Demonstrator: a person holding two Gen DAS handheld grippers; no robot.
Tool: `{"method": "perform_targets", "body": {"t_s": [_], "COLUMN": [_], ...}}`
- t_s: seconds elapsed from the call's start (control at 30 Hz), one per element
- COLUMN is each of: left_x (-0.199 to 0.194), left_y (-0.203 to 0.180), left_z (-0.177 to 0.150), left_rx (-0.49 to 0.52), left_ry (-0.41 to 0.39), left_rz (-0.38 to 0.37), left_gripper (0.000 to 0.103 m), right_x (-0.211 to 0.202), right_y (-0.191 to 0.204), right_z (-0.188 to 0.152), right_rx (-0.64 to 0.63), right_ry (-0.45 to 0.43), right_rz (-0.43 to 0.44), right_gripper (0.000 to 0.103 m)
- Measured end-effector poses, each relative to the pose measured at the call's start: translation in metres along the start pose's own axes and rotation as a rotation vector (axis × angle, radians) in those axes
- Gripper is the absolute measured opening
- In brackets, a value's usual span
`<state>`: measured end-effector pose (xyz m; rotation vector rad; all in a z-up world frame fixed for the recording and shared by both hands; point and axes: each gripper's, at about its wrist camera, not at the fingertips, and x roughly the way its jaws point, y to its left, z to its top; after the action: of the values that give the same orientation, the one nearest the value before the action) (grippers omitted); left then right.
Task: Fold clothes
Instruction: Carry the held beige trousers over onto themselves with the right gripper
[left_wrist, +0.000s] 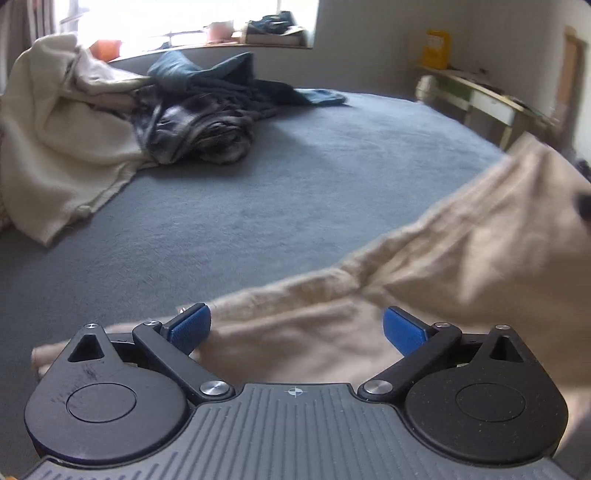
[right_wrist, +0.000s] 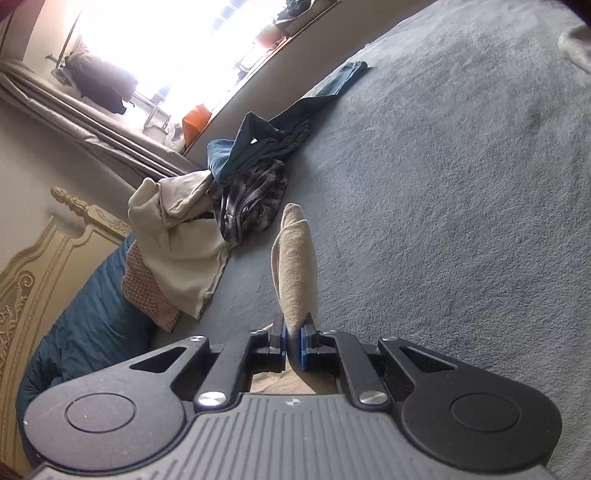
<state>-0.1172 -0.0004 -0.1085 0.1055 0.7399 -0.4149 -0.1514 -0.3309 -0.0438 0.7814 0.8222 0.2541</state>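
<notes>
A beige garment is draped across the blue-grey bed – one fold of it is clamped between the closed fingers of the right gripper and stands up from them. The left gripper is held just over the cloth with its fingers spread wide, nothing between them. Farther off, a cream garment, a plaid shirt and jeans are heaped together near the window.

A home bedroom: grey-blue bed, ornate headboard, heaped clothes, curtained window.
</notes>
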Motion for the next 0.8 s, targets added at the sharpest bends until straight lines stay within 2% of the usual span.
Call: {"method": "perform_targets", "body": {"t_s": [0.07, 0.13, 0.23, 0.4, 0.47, 0.53, 0.6, 0.63, 0.73, 0.8], "left_x": [0.001, 0.018, 0.022, -0.012, -0.014, -0.002, -0.002, -0.007, -0.024, -0.025], "left_y": [-0.015, -0.028, -0.035, -0.033, -0.044, -0.059, -0.067, -0.066, -0.054, -0.054], "left_z": [-0.012, -0.022, -0.03, -0.025, -0.034, -0.051, -0.062, -0.061, -0.057, -0.06], "left_rx": [0.081, 0.151, 0.205, 0.179, 0.213, 0.28, 0.322, 0.317, 0.272, 0.272], "left_ry": [0.002, 0.044, 0.02, -0.029, 0.006, 0.075, 0.032, 0.012, -0.069, -0.052], "left_rz": [-0.001, 0.043, 0.07, -0.013, -0.047, -0.027, 0.011, 0.004, -0.047, -0.093], "left_gripper": [0.101, 0.101, 0.101, 0.1, 0.101, 0.101, 0.101, 0.1, 0.101, 0.101], "right_x": [0.001, 0.003, 0.005, 0.001, 0.002, 0.002, 0.005, 0.006, 0.006, 0.006], "right_y": [0.001, 0.003, 0.008, 0.012, 0.011, 0.011, 0.012, 0.013, 0.018, 0.021], "right_z": [-0.002, -0.003, -0.006, -0.009, -0.011, -0.013, -0.013, -0.014, -0.015, -0.016], "right_rx": [0.0, -0.002, -0.013, -0.023, -0.016, -0.009, -0.009, -0.011, -0.031, -0.035], "right_ry": [-0.003, -0.001, 0.001, -0.005, -0.008, -0.012, -0.011, -0.009, -0.008, -0.004], "right_rz": [0.009, 0.016, 0.021, 0.019, 0.024, 0.028, 0.029, 0.03, 0.034, 0.034], "right_gripper": [0.007, 0.007, 0.007, 0.007, 0.007, 0.007, 0.007, 0.007, 0.007, 0.007]}}
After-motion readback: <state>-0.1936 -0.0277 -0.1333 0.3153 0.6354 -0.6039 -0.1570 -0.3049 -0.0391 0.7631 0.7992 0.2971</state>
